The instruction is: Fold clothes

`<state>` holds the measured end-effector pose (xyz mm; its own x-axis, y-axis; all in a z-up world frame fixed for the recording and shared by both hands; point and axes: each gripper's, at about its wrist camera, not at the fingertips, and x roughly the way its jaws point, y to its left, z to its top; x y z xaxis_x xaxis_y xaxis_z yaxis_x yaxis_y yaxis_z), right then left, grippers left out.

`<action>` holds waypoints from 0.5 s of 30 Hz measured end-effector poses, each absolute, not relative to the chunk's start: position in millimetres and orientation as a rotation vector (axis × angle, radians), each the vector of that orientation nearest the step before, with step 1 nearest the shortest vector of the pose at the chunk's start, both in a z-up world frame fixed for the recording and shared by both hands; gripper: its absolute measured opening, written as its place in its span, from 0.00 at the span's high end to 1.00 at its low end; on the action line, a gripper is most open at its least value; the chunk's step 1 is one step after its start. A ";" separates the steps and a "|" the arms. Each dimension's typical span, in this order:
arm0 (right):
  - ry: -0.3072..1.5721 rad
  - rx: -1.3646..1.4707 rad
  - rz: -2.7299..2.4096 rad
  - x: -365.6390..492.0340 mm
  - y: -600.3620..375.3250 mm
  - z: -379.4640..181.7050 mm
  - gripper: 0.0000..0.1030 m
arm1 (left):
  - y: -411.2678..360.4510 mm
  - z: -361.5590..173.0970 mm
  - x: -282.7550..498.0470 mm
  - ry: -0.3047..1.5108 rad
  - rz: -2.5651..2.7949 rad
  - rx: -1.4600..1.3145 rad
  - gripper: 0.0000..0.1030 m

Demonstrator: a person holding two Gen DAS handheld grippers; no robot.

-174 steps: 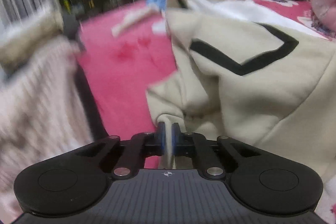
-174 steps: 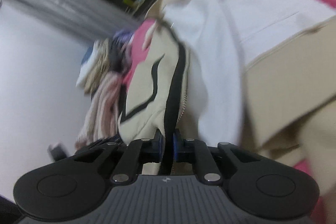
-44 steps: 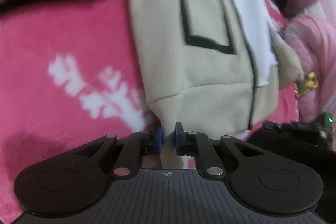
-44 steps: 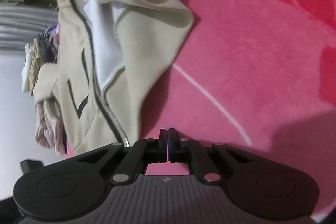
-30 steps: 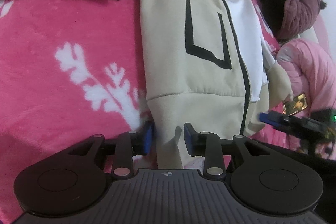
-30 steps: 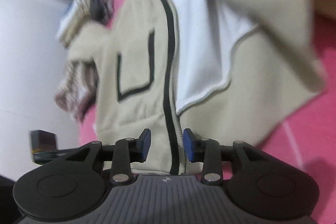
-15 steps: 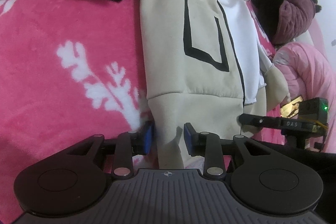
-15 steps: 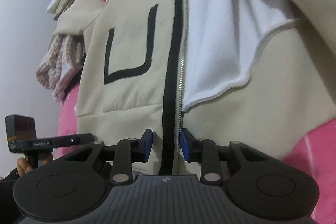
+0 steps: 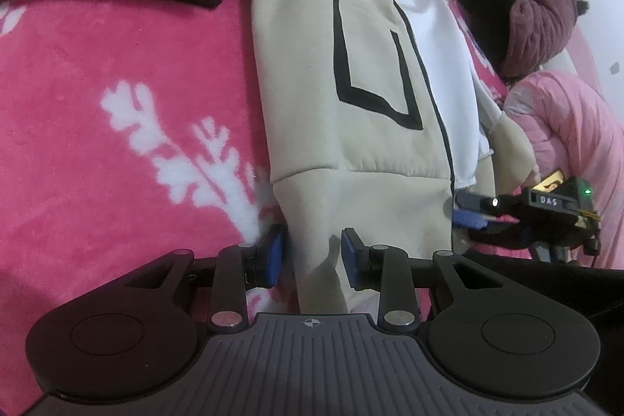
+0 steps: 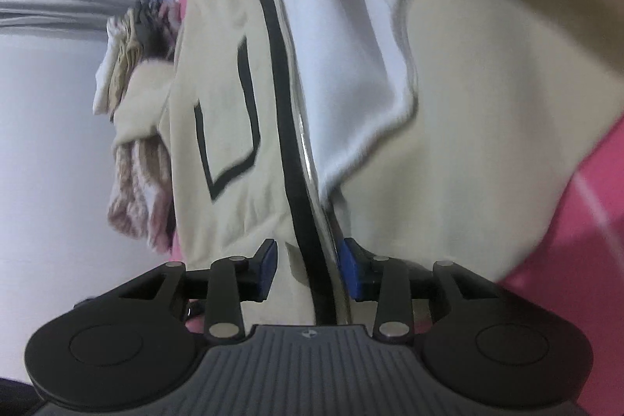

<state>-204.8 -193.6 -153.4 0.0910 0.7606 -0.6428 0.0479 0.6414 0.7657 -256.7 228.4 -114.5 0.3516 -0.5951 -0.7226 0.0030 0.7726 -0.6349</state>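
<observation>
A cream zip jacket (image 9: pixel 351 73) with black-outlined pockets and a white lining lies spread on a pink blanket (image 9: pixel 117 96) with white leaf prints, its hem nearest both cameras. The left gripper (image 9: pixel 312 256) has its blue-padded fingers (image 9: pixel 273 254) spread apart around the jacket's hem corner without pinching it, and the right gripper (image 10: pixel 308 262) stands likewise open astride the black zip band at the hem. Just right of the jacket's hem, the right gripper's body reads "DAS" (image 9: pixel 546 199), beside a green light.
</observation>
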 end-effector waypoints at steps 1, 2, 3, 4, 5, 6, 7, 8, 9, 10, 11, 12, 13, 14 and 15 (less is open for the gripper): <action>1.423 0.748 0.624 -205.2 -192.8 -157.0 0.63 | 228.1 -114.7 -256.7 1.159 -0.418 -0.599 0.70; 1.449 0.756 0.639 -205.7 -192.0 -160.7 0.63 | 227.7 -114.9 -256.8 1.158 -0.419 -0.599 0.70; 1.475 0.764 0.655 -206.2 -191.1 -164.3 0.63 | 227.4 -115.1 -256.8 1.157 -0.419 -0.600 0.70; 1.500 0.767 0.672 -207.5 -189.3 -167.5 0.63 | 227.3 -115.4 -256.8 1.156 -0.419 -0.601 0.70; 1.524 0.757 0.688 -208.5 -189.1 -168.5 0.63 | 227.2 -115.9 -256.7 1.156 -0.418 -0.603 0.70; 1.547 0.747 0.705 -209.5 -188.9 -169.4 0.63 | 226.9 -116.2 -256.6 1.156 -0.417 -0.605 0.70; 1.551 0.747 0.711 -209.5 -189.3 -169.9 0.63 | 226.5 -116.4 -256.4 1.157 -0.418 -0.605 0.70; 1.554 0.746 0.717 -209.5 -189.7 -170.4 0.63 | 226.4 -116.5 -256.1 1.158 -0.419 -0.604 0.70; 1.557 0.748 0.724 -209.5 -190.2 -170.9 0.62 | 226.2 -116.6 -255.8 1.158 -0.420 -0.603 0.70; 1.536 0.781 0.725 -207.9 -192.9 -170.6 0.62 | 226.3 -116.7 -255.5 1.159 -0.422 -0.602 0.70; 1.513 0.816 0.727 -206.2 -195.7 -170.3 0.59 | 226.8 -116.8 -255.3 1.159 -0.424 -0.602 0.70; 1.463 0.889 0.740 -204.5 -203.9 -168.0 0.60 | 227.2 -116.9 -255.2 1.159 -0.425 -0.601 0.70; 1.413 0.972 0.756 -202.4 -211.0 -167.7 0.60 | 227.7 -116.9 -255.3 1.158 -0.427 -0.601 0.70; 1.392 1.013 0.757 -200.4 -215.5 -168.2 0.59 | 228.0 -117.0 -255.4 1.158 -0.427 -0.600 0.70; 1.371 1.053 0.757 -198.4 -219.9 -168.8 0.60 | 228.0 -117.1 -255.6 1.157 -0.428 -0.598 0.70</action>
